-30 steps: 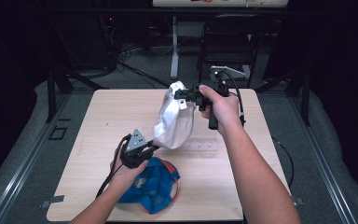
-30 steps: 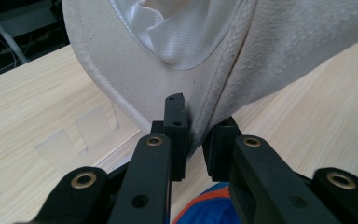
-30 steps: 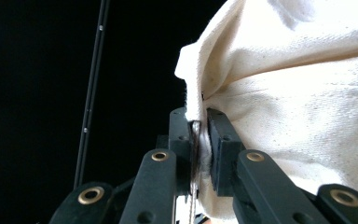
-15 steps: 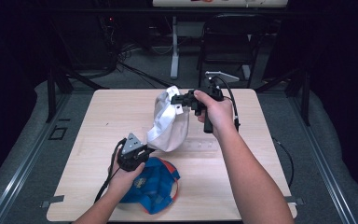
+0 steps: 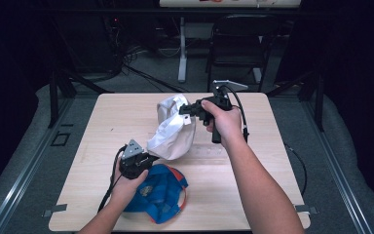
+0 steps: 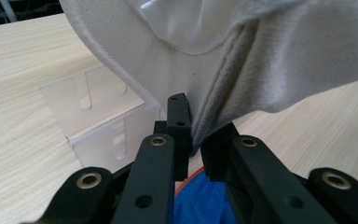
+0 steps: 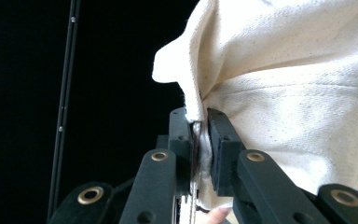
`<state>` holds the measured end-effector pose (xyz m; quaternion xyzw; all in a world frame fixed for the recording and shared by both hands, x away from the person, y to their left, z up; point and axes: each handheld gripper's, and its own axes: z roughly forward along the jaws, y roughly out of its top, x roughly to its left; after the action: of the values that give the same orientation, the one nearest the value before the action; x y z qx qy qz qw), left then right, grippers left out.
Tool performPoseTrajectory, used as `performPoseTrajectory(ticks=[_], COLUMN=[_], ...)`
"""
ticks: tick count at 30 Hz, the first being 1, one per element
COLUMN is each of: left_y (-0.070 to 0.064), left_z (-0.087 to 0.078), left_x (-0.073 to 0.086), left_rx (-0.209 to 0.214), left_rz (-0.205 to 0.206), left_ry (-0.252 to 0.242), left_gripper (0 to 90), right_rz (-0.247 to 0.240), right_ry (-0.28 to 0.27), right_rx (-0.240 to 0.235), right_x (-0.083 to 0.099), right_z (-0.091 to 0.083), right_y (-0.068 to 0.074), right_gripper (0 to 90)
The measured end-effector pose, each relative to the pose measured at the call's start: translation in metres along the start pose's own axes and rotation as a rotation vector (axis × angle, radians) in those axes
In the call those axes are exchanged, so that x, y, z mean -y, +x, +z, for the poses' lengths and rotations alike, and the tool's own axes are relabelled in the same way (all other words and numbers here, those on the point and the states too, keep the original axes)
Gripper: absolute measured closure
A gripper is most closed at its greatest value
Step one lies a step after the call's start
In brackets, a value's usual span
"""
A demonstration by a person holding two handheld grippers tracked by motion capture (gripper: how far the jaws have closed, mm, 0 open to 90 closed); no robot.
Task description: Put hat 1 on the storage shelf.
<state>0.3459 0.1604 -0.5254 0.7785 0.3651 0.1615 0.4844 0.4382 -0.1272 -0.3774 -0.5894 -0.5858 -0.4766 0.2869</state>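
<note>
Your right gripper [image 5: 189, 110], upper centre of the high view, had its black jaws closed on a folded edge of the cream-white canvas cap [image 5: 171, 130]. In the right gripper view the cloth [image 7: 298, 93] showed a coarse flecked weave with a stitched seam, and the pinched hem sat flat between the pads. The cap hung slack from that grip, lifted off the table at its upper end and sagging down toward the lower left of the frame.

Your left gripper [image 5: 143, 161], lower left of centre in the high view, held the cap's low end. In the left gripper view its jaws [image 6: 193, 140] stood nearly together with a thick rolled seam of the cap [image 6: 242, 60] caught between them; the stiff, curved brim with a neat stitch line rose to the upper left.

A blue fabric cap with orange trim [image 5: 158, 191] lay crumpled just under your left hand, near the bottom edge of the pale wood-grain table [image 5: 102, 122]. A clear acrylic slotted stand [image 6: 98, 116] sat behind the jaws, just beside the white cap's brim.

The tabletop's upper left and the right side beyond your forearm lay bare. The table's near edge sat close below the blue cap.
</note>
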Motion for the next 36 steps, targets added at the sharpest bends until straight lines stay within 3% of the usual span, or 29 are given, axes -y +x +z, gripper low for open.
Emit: performPoseTrajectory(ticks=[2, 4, 5, 7, 10, 12, 16, 21, 24, 26, 28, 31, 36], left_y=[-0.002, -0.008, -0.007, -0.002, 0.002, 0.005, 0.009, 0.005, 0.008, 0.011, 0.011, 0.013, 0.008], left_z=[-0.001, -0.001, -0.001, 0.0, 0.002, 0.001, 0.0, -0.002, -0.003, -0.003, -0.003, -0.002, -0.004], left_x=[-0.001, -0.004, -0.005, -0.01, -0.014, -0.017, -0.015, -0.008, -0.003, -0.002, -0.002, -0.005, -0.011], left_rx=[0.001, -0.011, -0.015, 0.017, 0.054, 0.073, 0.077, 0.028, 0.025, 0.043, 0.061, 0.072, 0.036], left_rz=[0.033, 0.133, 0.135, 0.134, 0.184, 0.195, 0.15, 0.063, 0.006, 0.016, 0.061, 0.051, 0.076], left_ry=[0.019, 0.041, 0.041, 0.044, 0.058, 0.071, 0.068, 0.048, 0.025, 0.019, 0.025, 0.035, 0.037], left_gripper=[84.1, 84.8, 84.9, 84.9, 84.6, 84.4, 84.4, 84.4, 83.7, 83.5, 83.9, 83.3, 74.7], right_rz=[-0.006, -0.003, 0.002, 0.005, 0.001, -0.007, -0.007, -0.002, 0.0, -0.006, -0.012, -0.007, -0.002], right_ry=[0.005, 0.004, 0.001, -0.009, -0.011, -0.008, -0.011, -0.012, -0.016, -0.007, -0.005, -0.005, -0.031], right_rx=[0.009, 0.004, 0.004, 0.001, -0.031, -0.042, -0.037, -0.024, -0.015, -0.007, -0.007, -0.002, 0.008], right_x=[0.0, 0.0, -0.001, -0.001, -0.002, -0.002, -0.003, -0.002, -0.001, 0.001, 0.001, 0.0, -0.002], right_z=[0.0, -0.001, -0.002, -0.005, -0.011, -0.014, -0.011, -0.004, 0.0, 0.003, 0.005, 0.004, -0.002], right_y=[-0.001, -0.002, -0.002, -0.002, 0.0, 0.003, 0.0, -0.003, -0.003, -0.002, -0.001, 0.0, -0.004], right_gripper=[81.9, 81.9, 81.9, 81.8, 81.9, 81.9, 81.8, 81.7, 81.6, 81.5, 81.4, 81.1, 81.1])
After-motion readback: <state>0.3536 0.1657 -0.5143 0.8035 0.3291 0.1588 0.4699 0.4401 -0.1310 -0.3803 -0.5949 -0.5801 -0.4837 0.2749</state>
